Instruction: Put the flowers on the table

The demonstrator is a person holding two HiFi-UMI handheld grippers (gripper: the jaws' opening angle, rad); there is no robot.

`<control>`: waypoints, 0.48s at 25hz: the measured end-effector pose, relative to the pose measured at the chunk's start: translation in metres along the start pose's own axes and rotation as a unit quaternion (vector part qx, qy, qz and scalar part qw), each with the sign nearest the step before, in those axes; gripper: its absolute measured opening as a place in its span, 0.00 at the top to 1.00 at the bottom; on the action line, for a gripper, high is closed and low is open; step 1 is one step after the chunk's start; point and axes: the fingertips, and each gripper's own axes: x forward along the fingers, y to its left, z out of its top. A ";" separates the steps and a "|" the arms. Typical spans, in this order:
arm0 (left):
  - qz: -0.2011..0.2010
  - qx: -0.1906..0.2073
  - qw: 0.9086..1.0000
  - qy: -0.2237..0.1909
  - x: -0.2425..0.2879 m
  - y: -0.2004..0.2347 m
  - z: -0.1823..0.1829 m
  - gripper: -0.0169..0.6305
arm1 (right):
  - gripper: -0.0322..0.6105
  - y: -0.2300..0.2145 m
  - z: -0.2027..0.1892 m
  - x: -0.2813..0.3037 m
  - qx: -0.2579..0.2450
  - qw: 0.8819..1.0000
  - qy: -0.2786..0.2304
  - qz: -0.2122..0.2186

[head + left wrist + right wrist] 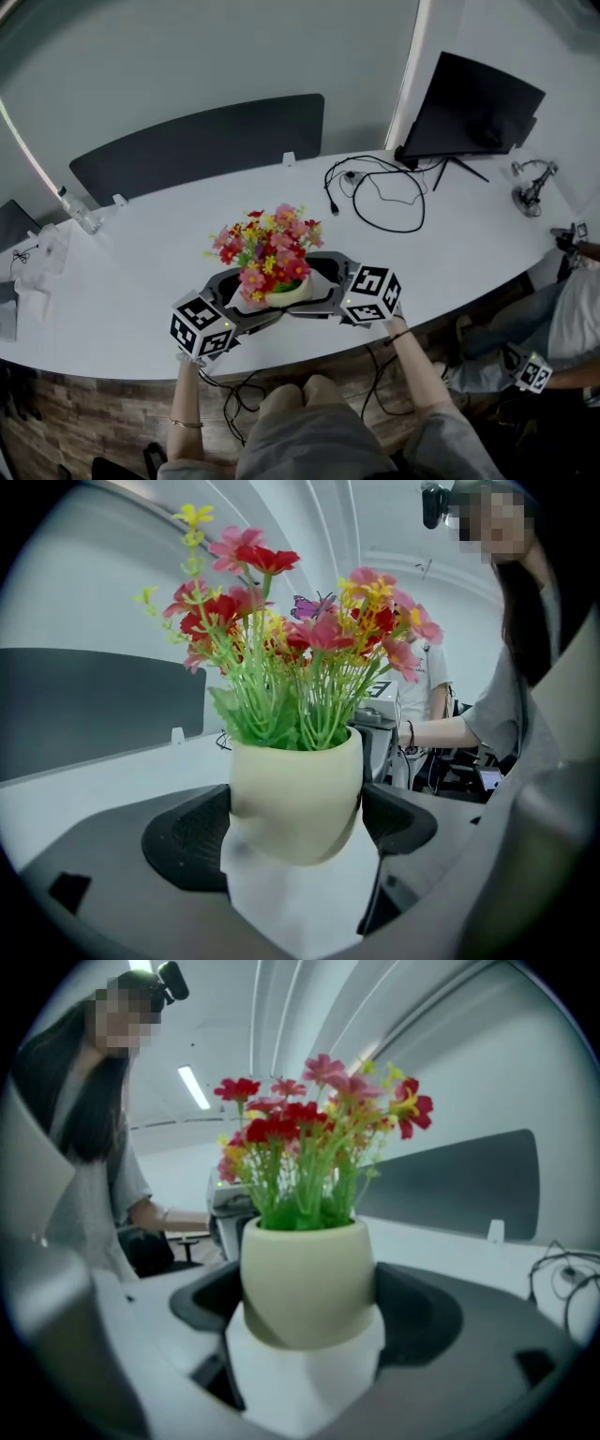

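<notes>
A cream pot of red, pink and yellow flowers is over the near edge of the white table. My left gripper reaches in from the left and my right gripper from the right. In the left gripper view the pot sits between the left gripper pads, which press on both its sides. In the right gripper view the right gripper clasps the pot the same way. I cannot tell whether the pot's base touches the table.
A dark monitor stands at the far right, with looped black cables beside it. A dark panel runs behind the table. Small items lie at the left end. A seated person is at the right.
</notes>
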 end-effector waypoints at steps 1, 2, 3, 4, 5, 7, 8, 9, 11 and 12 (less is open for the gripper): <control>0.001 0.000 1.000 0.002 0.003 0.003 -0.004 0.29 | 0.28 -0.003 -0.004 0.002 -0.002 1.000 0.002 0.000; 0.002 0.001 1.000 0.004 0.005 0.005 -0.007 0.29 | 0.28 -0.006 -0.007 0.004 -0.005 1.000 0.005 0.001; 0.004 0.000 1.000 0.008 0.007 0.008 -0.011 0.29 | 0.28 -0.008 -0.011 0.006 -0.007 1.000 0.009 0.001; 0.005 0.000 1.000 0.011 0.009 0.011 -0.015 0.29 | 0.28 -0.011 -0.014 0.008 -0.010 1.000 0.014 0.001; 0.006 -0.002 1.000 0.014 0.011 0.014 -0.018 0.29 | 0.28 -0.014 -0.017 0.010 -0.012 1.000 0.018 0.001; 0.008 -0.006 1.000 0.018 0.015 0.019 -0.023 0.29 | 0.28 -0.019 -0.021 0.013 -0.015 1.000 0.024 0.002; 0.008 -0.007 1.000 0.020 0.017 0.021 -0.024 0.29 | 0.28 -0.022 -0.023 0.014 -0.014 1.000 0.026 0.003; 0.009 -0.008 1.000 0.021 0.018 0.023 -0.025 0.29 | 0.28 -0.024 -0.024 0.015 -0.014 1.000 0.027 0.004; 0.009 -0.009 1.000 0.027 0.022 0.025 -0.028 0.29 | 0.28 -0.027 -0.028 0.015 -0.012 0.999 0.030 0.005; 0.009 -0.011 0.999 0.030 0.023 0.025 -0.030 0.29 | 0.28 -0.028 -0.030 0.016 -0.010 0.999 0.031 0.006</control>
